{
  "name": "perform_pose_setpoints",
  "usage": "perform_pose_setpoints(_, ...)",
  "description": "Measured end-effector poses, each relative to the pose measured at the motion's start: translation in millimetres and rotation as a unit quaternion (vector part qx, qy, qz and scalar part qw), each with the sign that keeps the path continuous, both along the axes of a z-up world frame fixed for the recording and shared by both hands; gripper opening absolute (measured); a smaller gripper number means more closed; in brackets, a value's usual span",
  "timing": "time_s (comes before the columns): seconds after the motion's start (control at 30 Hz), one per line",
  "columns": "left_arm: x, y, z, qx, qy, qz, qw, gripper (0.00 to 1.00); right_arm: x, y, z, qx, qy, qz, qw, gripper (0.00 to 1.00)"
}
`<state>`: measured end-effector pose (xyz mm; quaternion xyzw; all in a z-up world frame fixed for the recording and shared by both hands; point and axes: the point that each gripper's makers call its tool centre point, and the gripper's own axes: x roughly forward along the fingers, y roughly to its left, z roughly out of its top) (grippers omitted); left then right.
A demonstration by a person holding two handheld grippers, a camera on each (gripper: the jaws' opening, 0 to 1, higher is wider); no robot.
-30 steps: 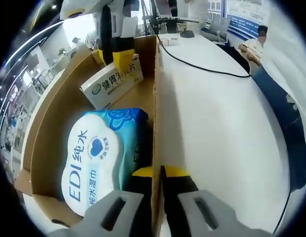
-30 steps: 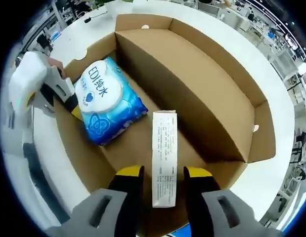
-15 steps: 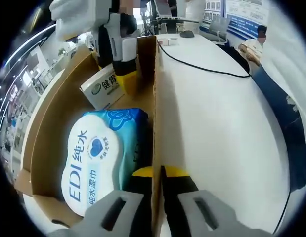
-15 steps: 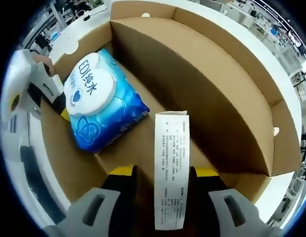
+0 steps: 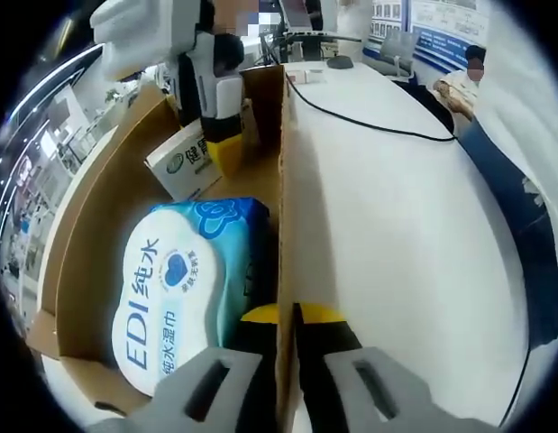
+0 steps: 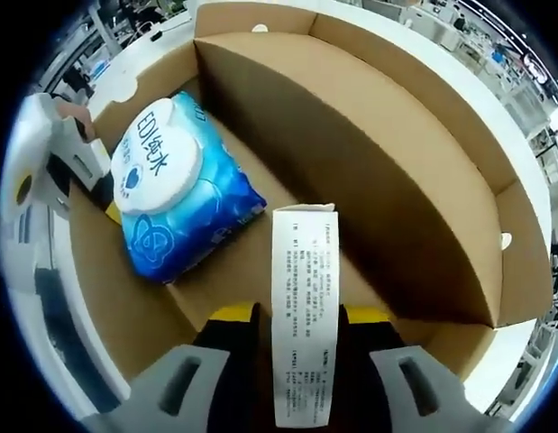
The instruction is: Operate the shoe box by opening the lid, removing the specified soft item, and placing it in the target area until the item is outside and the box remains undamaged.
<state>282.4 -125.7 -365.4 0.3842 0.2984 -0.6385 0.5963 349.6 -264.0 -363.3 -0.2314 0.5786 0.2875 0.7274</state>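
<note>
The open cardboard shoe box (image 6: 369,171) holds a blue wet-wipes pack (image 6: 175,203) and a white medicine box (image 6: 304,316) standing on its long edge. My right gripper (image 6: 299,316) is down inside the shoe box, open, its yellow-tipped jaws straddling the white box with a thin gap on each side. In the left gripper view the same gripper (image 5: 223,149) reaches onto the white box (image 5: 184,158) from above. My left gripper (image 5: 286,314) is shut on the shoe box's side wall (image 5: 283,180), right beside the wipes pack (image 5: 175,289). It shows in the right gripper view as the left gripper (image 6: 103,194).
The shoe box rests on a white table (image 5: 396,234). A black cable (image 5: 369,122) crosses the table's far part, with desk items behind it. A person's sleeve (image 5: 522,198) lies along the table's right edge. The lid flap (image 6: 495,225) stands open on the far side.
The right gripper's jaws have narrowed around the white medicine box and sit slightly lower over it. The left gripper and wipes pack have not moved.
</note>
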Motion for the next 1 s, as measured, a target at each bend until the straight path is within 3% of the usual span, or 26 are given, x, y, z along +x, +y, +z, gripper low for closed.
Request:
perform_pose_setpoints(0.3, -0.1, 0.0, -0.5, 0.0, 0.001, -0.002, 1.0, 0.01, -1.7, -1.2, -1.9, -0.001, -0.001, 0.001, 1.0, 0.22)
perform_pose_setpoints(0.73, 0.1, -0.2, 0.1, -0.001, 0.001, -0.003, 1.0, 0.01, -3.2, -0.9, -1.0, 0.0, 0.001, -0.003, 1.0, 0.22)
perform_pose_setpoints(1.0, 0.2, -0.6, 0.4, -0.001, 0.001, -0.003, 1.0, 0.01, 3.6, 2.0, 14.4, 0.007, -0.012, -0.003, 0.9999, 0.22)
